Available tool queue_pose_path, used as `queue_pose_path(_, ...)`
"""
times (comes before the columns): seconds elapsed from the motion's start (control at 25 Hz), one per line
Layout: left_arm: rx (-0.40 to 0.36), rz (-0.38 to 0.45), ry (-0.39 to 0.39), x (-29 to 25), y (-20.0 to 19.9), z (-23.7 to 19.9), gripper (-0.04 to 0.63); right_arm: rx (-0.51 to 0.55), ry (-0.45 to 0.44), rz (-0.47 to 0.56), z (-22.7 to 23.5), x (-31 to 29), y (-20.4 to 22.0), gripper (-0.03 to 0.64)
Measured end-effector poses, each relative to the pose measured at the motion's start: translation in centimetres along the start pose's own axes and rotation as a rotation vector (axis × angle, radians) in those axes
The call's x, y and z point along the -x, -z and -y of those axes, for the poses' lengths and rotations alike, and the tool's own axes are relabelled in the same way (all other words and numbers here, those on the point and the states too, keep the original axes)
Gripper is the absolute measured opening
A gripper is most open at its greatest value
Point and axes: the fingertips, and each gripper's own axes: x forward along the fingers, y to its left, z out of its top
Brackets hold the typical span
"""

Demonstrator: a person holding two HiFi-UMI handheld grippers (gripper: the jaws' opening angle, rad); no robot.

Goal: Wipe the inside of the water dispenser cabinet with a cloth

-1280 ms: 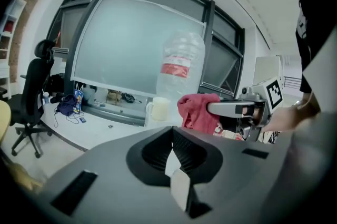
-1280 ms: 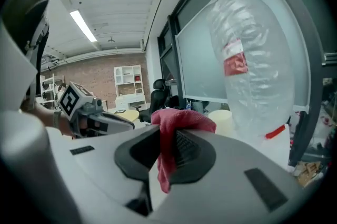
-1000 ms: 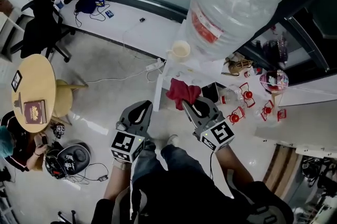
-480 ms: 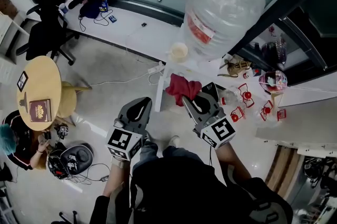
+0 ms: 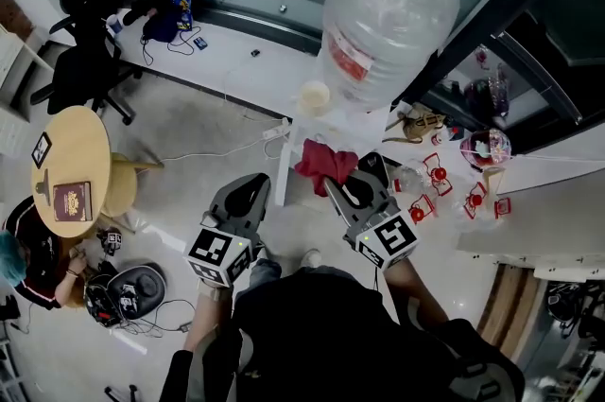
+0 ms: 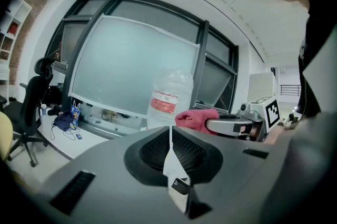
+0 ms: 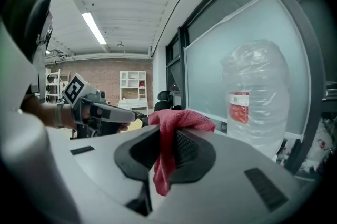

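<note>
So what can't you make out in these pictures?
Cabinet interior: head view, hidden beneath the top of the water dispenser and the water bottle.
Print on the bottle label: too small and blurred in every view.
Cover of the book on the round table: head view, too small to read.

The scene is taken by the head camera from high above and steeply downward. The bottle (image 5: 392, 17) is seen from over its top, and the left gripper (image 5: 248, 190) and right gripper (image 5: 348, 190) lie just below the bottle in that picture. The left gripper camera is mounted close behind its own jaws and aimed along them, level to slightly upward. There the bottle is met mid-frame at some distance, with the right gripper caught just right of it. The right gripper camera is set likewise. The bottle is seen larger and nearer there, with the left gripper left of it. The bottle is shared by all three views.
</note>
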Motion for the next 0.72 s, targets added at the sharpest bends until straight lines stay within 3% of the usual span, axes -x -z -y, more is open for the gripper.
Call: queue_pose_path(0.72, -0.027, -0.011, 0.026, 0.1, 0.0, 3.4, 0.008, -0.028, 0.061, 0.048, 0.6, 3.9, -0.6, 0.044)
